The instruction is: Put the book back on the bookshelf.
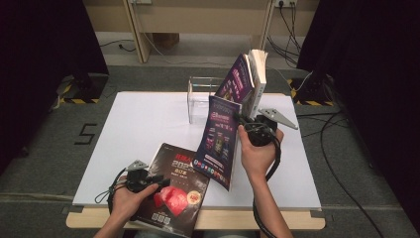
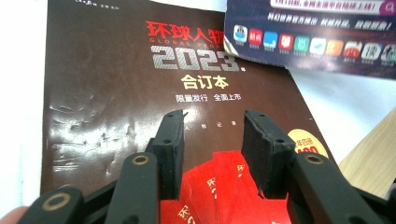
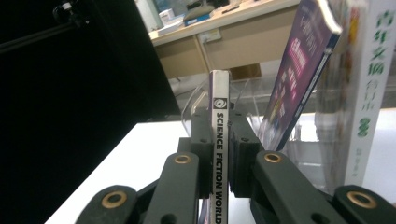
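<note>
A dark magazine (image 1: 178,191) (image 2: 116,84) with "2023" and red envelopes on its cover lies flat at the table's front edge. My left gripper (image 1: 159,182) (image 2: 212,123) hovers low over its cover, open, with nothing between the jaws. My right gripper (image 1: 238,120) (image 3: 219,121) is shut on the spine of a purple magazine (image 1: 218,141) (image 3: 218,163). That magazine hangs upright above the table's middle, and its lower corner (image 2: 317,37) overlaps the dark magazine.
A clear acrylic stand (image 1: 198,96) (image 3: 201,93) sits at the back of the white table top (image 1: 138,124). A purple magazine (image 1: 237,79) (image 3: 299,70) and a white book (image 1: 258,74) (image 3: 373,84) lean in it. Cables (image 1: 341,148) run over the floor at the right.
</note>
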A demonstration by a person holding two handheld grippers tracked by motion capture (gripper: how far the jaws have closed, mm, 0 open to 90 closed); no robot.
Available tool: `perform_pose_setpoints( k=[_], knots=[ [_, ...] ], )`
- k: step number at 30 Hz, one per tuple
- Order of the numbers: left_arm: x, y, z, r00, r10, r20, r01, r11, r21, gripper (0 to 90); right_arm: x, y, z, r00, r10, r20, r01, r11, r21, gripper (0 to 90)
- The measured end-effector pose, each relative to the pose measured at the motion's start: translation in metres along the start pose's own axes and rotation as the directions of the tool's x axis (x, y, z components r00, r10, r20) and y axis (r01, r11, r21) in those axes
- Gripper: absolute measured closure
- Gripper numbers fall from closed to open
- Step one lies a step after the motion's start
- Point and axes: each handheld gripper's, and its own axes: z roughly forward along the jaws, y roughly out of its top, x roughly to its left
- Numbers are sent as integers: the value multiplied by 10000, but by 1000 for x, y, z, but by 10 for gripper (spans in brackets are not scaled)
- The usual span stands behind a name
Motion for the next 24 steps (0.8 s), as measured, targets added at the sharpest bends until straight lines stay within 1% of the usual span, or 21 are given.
perform_pose_setpoints(
  k=[2, 4, 5, 9, 19, 24],
  knots=[
    [0, 0, 0, 10000, -18, 10, 18, 10000, -7, 582, 1, 4, 1, 10000, 35, 2, -35, 9999, -112, 835],
    [0, 0, 0, 10000, -18, 10, 18, 10000, -11, 582, 1, 7, 1, 10000, -60, 53, 61, 9997, -238, 835],
    [0, 0, 0, 10000, -10, 10, 10, 10000, 1, 582, 2, 8, 2, 10000, -7, 42, 8, 9996, -294, 835],
    [1, 0, 0, 10000, -3, 4, 3, 10000, 14, 582, 3, 11, 3, 9999, -107, 106, 111, 9990, -430, 835],
    [1, -1, 1, 10000, -28, -1, 28, 10000, 5, 583, 6, 22, 6, 9997, -137, 178, 151, 9965, -822, 834],
    [2, -1, 0, 10000, -32, -7, 32, 10000, 4, 583, 6, 29, 10, 9991, -217, 366, 253, 9947, -993, 835]
  ],
)
